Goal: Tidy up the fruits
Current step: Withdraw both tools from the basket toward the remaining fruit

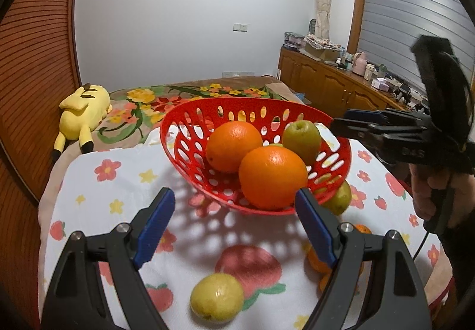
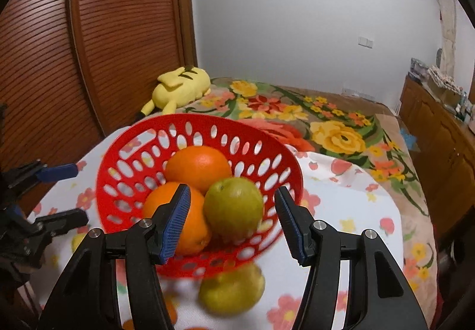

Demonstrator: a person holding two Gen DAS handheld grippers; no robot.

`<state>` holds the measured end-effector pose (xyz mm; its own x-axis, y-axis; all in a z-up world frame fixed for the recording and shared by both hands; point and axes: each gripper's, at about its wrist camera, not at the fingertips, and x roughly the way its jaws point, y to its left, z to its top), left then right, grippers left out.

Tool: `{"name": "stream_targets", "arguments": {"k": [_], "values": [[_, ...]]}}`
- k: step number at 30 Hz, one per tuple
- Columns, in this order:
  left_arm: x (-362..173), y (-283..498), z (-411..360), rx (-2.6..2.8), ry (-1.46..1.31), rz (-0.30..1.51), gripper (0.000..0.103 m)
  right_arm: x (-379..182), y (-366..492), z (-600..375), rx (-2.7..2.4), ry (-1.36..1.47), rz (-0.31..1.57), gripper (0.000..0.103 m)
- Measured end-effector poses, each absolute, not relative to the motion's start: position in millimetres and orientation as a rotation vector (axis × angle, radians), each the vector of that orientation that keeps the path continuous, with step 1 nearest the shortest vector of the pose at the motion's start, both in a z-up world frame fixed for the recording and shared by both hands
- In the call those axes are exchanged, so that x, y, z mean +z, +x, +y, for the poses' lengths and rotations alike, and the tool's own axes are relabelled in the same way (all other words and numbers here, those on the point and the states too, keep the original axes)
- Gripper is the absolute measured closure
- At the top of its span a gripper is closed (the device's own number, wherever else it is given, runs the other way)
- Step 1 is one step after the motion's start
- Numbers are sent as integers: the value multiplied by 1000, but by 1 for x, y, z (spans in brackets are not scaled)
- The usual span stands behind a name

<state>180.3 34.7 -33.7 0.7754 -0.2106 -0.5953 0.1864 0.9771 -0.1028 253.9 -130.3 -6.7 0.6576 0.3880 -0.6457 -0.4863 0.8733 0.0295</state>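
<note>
Two oranges (image 1: 271, 178) and a green fruit (image 1: 301, 141) were already placed in the red basket (image 1: 190, 148), while a lemon (image 1: 217, 297) and another green fruit (image 2: 231, 288) were left on the cloth, and both the left gripper (image 1: 234, 223) and the right gripper (image 2: 233, 220) were held apart with nothing gripped.

Embossed marking on right hand-held gripper (image 1: 341, 122) body, too blurred to read; no other text legible.

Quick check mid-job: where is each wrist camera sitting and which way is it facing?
Left wrist: low over the cloth, looking past the lemon at the basket; shows left gripper, open, plus right gripper and a hand.
Right wrist: above the basket, facing the pear; shows right gripper, open, left gripper at left.
Shared: basket, both oranges, pear, plush.
</note>
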Motion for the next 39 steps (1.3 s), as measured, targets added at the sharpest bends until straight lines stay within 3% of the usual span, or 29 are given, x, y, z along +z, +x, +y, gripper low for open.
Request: {"name": "stream_targets", "arguments": {"k": [21,39], "values": [[-67,126,40,-203,34,638,19,-59,145,-173,462,-84,738,40],[-72,121,46,-205,3,662,19,-51,123,-173,452,-60,727,40]]}}
